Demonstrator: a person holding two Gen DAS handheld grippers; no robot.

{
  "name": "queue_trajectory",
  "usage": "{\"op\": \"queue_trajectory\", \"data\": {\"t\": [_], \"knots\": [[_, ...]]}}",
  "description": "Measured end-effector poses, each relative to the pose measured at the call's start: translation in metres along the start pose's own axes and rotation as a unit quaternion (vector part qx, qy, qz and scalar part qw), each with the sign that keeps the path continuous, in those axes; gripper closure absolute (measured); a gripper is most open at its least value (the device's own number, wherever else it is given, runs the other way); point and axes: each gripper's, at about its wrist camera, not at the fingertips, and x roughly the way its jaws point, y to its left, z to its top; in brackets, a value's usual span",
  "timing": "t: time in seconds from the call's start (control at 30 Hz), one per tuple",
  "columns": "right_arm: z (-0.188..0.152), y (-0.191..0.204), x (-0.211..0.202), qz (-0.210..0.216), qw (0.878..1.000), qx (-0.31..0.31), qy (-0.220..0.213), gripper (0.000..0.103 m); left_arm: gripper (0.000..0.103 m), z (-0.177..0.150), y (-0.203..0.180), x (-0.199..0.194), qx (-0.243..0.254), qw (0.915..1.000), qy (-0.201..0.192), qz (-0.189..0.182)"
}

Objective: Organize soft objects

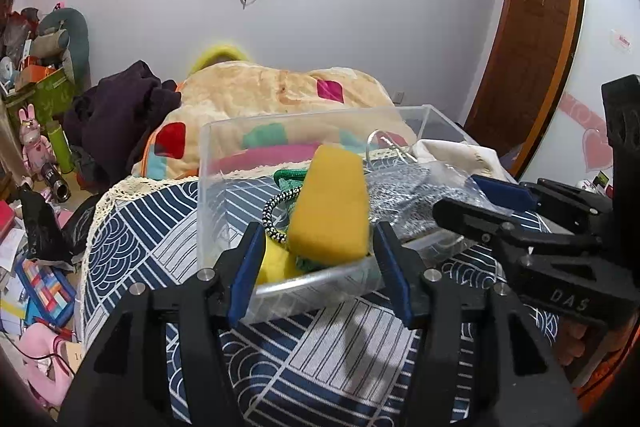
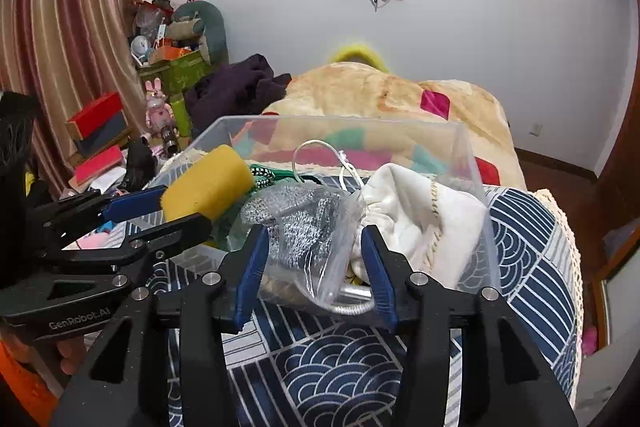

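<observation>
A clear plastic box (image 1: 224, 147) (image 2: 468, 147) stands on the blue patterned bed cover. A yellow sponge (image 1: 332, 203) (image 2: 208, 183) leans upright in it, over a yellow cloth (image 1: 274, 263), green fabric and a black-and-white cord (image 1: 276, 211). A clear bag of grey glittery fabric (image 2: 308, 223) (image 1: 404, 187) and a white drawstring pouch (image 2: 416, 211) (image 1: 452, 151) also lie inside. My left gripper (image 1: 320, 263) (image 2: 168, 207) is open at the box's near rim, its jaws either side of the sponge. My right gripper (image 2: 316, 271) (image 1: 476, 195) is open around the grey bag.
A beige patchwork quilt (image 1: 280, 95) and dark purple clothing (image 1: 116, 107) lie behind the box. The floor at left holds toys, boxes and a pink rabbit figure (image 1: 34, 143). A wooden door (image 1: 532, 47) stands at right. The blue patterned cover (image 2: 352, 367) fills the foreground.
</observation>
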Motion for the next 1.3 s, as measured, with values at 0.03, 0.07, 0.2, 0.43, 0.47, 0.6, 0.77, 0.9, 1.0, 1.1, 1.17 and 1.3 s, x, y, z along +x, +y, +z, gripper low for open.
{"op": "queue_trajectory", "data": {"t": [0.03, 0.07, 0.2, 0.43, 0.47, 0.6, 0.77, 0.9, 1.0, 1.1, 1.17, 1.3], "knots": [[0.0, 0.0, -0.005, 0.001, 1.0, -0.001, -0.002, 0.058, 0.046, 0.0, -0.001, -0.004, 0.0, 1.0, -0.003, 0.0], [0.0, -0.001, -0.01, 0.004, 1.0, 0.0, -0.005, 0.058, 0.045, 0.0, -0.001, -0.008, 0.0, 1.0, -0.008, -0.002], [0.001, -0.004, -0.032, 0.007, 1.0, 0.003, -0.029, 0.054, 0.041, 0.002, -0.005, -0.033, 0.001, 0.9995, -0.033, -0.005], [0.007, -0.005, -0.086, 0.016, 0.995, 0.017, -0.094, 0.053, 0.034, 0.012, -0.021, -0.087, 0.017, 0.9955, -0.093, -0.007], [0.007, -0.005, -0.093, 0.018, 0.994, 0.017, -0.104, 0.05, 0.034, 0.013, -0.025, -0.097, 0.02, 0.9941, -0.106, -0.007], [0.005, 0.001, -0.123, 0.008, 0.988, 0.016, -0.152, 0.026, 0.028, 0.014, -0.035, -0.125, 0.027, 0.9902, -0.137, -0.01], [-0.001, 0.007, -0.144, -0.004, 0.983, 0.007, -0.185, 0.017, 0.014, 0.008, -0.045, -0.151, 0.037, 0.985, -0.168, -0.004], [-0.009, 0.012, -0.153, -0.012, 0.98, 0.001, -0.199, 0.005, 0.004, 0.0, -0.049, -0.164, 0.034, 0.9827, -0.182, 0.0], [-0.015, 0.015, -0.157, -0.02, 0.978, 0.001, -0.21, 0.0, 0.003, -0.006, -0.049, -0.169, 0.029, 0.9826, -0.183, -0.001], [-0.02, 0.015, -0.157, -0.02, 0.978, 0.002, -0.208, 0.0, 0.001, -0.011, -0.05, -0.171, 0.028, 0.9825, -0.184, 0.002], [-0.022, 0.015, -0.156, -0.022, 0.978, 0.004, -0.206, 0.0, 0.001, -0.013, -0.05, -0.17, 0.029, 0.9826, -0.184, 0.004], [-0.026, 0.014, -0.154, -0.024, 0.979, 0.008, -0.2, 0.0, 0.001, -0.018, -0.051, -0.169, 0.031, 0.983, -0.181, 0.009]]}}
